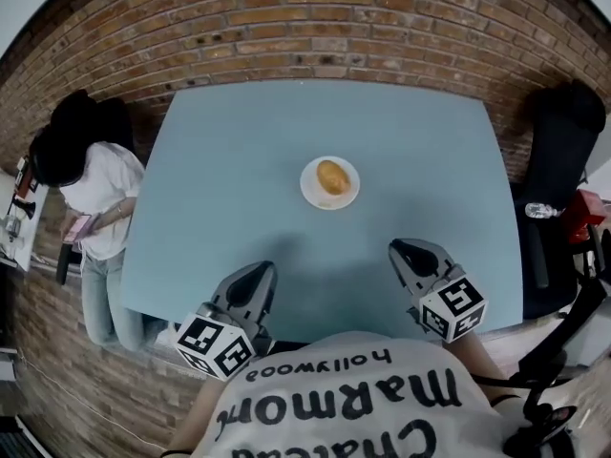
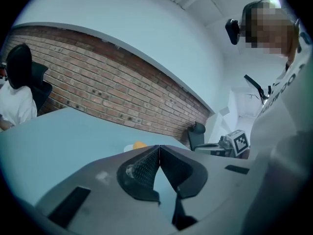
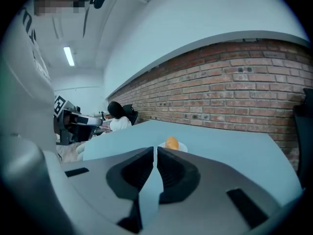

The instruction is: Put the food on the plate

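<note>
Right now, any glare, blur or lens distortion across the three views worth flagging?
Head view: heavy fisheye, the table edges bow and the corners go dark; the bun on the plate is sharp, with no glare. Left gripper view: the brick wall curves strongly. Right gripper view: the ceiling strip light is blown out and the edges are vignetted.
</note>
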Tool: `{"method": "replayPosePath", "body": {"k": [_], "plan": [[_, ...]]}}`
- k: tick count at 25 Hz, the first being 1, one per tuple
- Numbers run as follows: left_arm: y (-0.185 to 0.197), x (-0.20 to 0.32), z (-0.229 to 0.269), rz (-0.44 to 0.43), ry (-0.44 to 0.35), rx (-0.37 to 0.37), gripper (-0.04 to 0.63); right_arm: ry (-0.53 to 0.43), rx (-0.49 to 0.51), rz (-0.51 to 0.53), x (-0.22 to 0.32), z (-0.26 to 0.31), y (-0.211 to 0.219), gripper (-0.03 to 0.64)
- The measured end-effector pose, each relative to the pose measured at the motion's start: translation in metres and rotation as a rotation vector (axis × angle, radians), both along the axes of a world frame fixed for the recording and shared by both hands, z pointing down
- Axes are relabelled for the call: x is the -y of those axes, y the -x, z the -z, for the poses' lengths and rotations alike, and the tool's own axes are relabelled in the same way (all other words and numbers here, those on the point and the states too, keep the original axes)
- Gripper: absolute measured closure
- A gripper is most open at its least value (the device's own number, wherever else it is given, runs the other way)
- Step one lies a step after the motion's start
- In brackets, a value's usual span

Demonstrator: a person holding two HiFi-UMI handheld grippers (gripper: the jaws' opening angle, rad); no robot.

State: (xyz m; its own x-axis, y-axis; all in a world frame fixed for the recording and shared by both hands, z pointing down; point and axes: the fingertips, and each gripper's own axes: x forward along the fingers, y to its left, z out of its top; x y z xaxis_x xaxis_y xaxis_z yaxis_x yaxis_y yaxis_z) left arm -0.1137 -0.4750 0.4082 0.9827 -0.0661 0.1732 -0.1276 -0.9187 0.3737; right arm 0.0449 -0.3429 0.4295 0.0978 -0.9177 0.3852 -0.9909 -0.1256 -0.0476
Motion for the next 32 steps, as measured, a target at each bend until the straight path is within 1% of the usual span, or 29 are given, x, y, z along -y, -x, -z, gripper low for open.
{"method": "replayPosePath", "body": {"k": [4,9,11,15,20,25,29,32], "plan": [[-0.011,-0.009,-0.005,-0.066,-0.026,0.015,0.589,-0.022,0.092,-0.044,-0.009,-0.004,0.007,0.588],[-0.021,-0.024,-0.007,-0.132,-0.034,0.011,0.589,-0.033,0.156,-0.133,-0.024,-0.008,-0.005,0.588],[-0.022,-0.024,-0.009,-0.132,-0.032,0.009,0.589,-0.029,0.148,-0.137,-0.026,-0.008,-0.005,0.588],[-0.025,-0.025,-0.012,-0.127,-0.017,0.022,0.589,-0.009,0.101,-0.118,-0.027,-0.008,-0.003,0.592],[-0.026,-0.028,-0.013,-0.128,-0.006,0.032,0.589,-0.017,0.135,-0.106,-0.025,-0.013,0.0,0.597],[-0.026,-0.032,-0.018,-0.141,-0.011,0.05,0.589,-0.009,0.126,-0.096,-0.025,-0.013,0.001,0.601],[-0.026,-0.027,-0.02,-0.12,-0.006,0.046,0.589,-0.009,0.134,-0.09,-0.025,-0.016,0.001,0.603],[-0.025,-0.031,-0.025,-0.132,-0.009,0.062,0.589,0.004,0.105,-0.075,-0.025,-0.018,0.003,0.603]]}}
